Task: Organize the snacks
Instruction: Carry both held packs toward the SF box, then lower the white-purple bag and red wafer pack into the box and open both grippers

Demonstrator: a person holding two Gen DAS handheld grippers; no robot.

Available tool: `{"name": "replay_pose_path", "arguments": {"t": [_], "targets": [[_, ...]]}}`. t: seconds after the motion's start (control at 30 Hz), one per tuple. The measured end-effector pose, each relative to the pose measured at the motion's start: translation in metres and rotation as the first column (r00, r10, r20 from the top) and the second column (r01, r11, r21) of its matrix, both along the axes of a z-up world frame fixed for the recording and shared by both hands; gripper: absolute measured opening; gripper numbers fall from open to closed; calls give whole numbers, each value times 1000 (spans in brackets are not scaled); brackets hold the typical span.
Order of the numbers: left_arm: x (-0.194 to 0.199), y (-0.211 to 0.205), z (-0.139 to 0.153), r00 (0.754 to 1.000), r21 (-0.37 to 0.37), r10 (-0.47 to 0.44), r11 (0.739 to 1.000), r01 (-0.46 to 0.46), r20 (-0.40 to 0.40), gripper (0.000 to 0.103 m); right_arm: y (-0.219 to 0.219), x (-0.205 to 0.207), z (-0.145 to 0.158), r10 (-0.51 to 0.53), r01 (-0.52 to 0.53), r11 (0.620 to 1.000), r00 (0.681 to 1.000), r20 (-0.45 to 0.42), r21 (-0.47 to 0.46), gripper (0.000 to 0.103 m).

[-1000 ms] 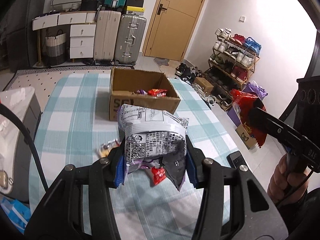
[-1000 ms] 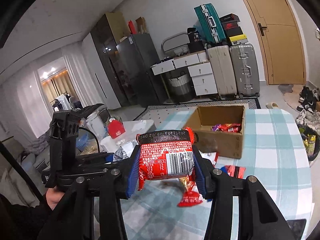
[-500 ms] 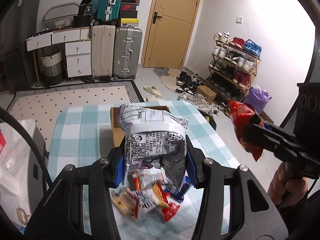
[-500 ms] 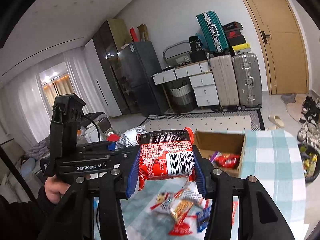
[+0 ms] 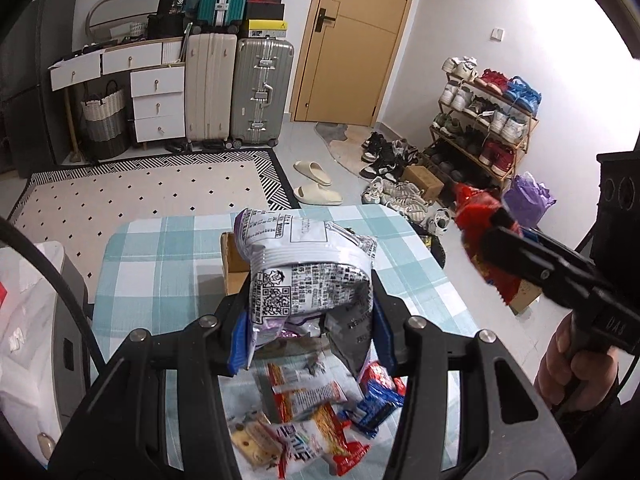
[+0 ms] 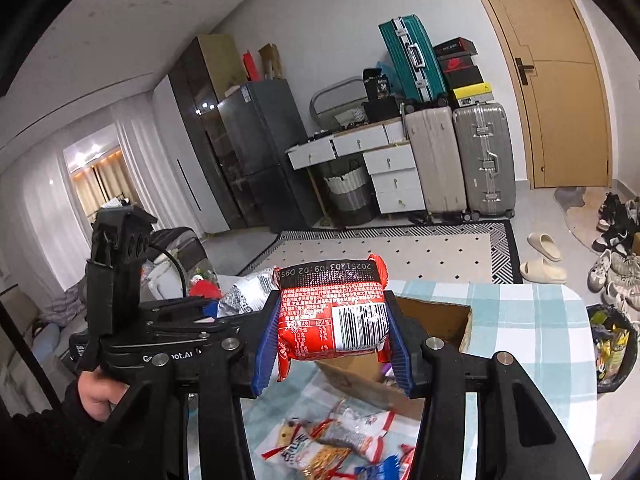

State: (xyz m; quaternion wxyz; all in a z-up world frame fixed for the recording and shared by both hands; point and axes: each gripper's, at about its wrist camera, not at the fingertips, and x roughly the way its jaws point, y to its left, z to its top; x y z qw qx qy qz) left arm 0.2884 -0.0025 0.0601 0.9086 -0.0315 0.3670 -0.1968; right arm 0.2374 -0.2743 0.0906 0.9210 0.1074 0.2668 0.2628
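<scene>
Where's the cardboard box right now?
In the right wrist view, the cardboard box sits on the checked table just behind the red snack packet held in the right gripper.

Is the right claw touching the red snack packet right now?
Touching. The right wrist view shows the right claw with both blue pads pressed against the sides of the red snack packet.

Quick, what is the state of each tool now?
Left tool: closed on the white-and-purple snack bag.
Right tool: closed on the red snack packet.
</scene>
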Motion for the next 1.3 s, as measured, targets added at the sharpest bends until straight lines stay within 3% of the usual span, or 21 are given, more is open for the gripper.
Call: {"name": "replay_pose_path", "arguments": {"t": [0.27,0.53,0.93,1.3], "targets": [[62,-19,-25,999,43,12,999,-10,-47,46,7,56,-28,-11,8,998,998,-54,-60,48],[118,-35,-76,992,74,32,997,-23,-123,46,10,104,-68,-16,5,996,993,-117,-92,48],[159,-54,-147,983,143,28,990,-2,-183,46,14,157,-138,-30,0,991,973,-227,-132,49],[179,-55,-183,975,191,52,981,-10,-217,48,18,171,-168,-47,1,985,964,-262,-172,52]]}}
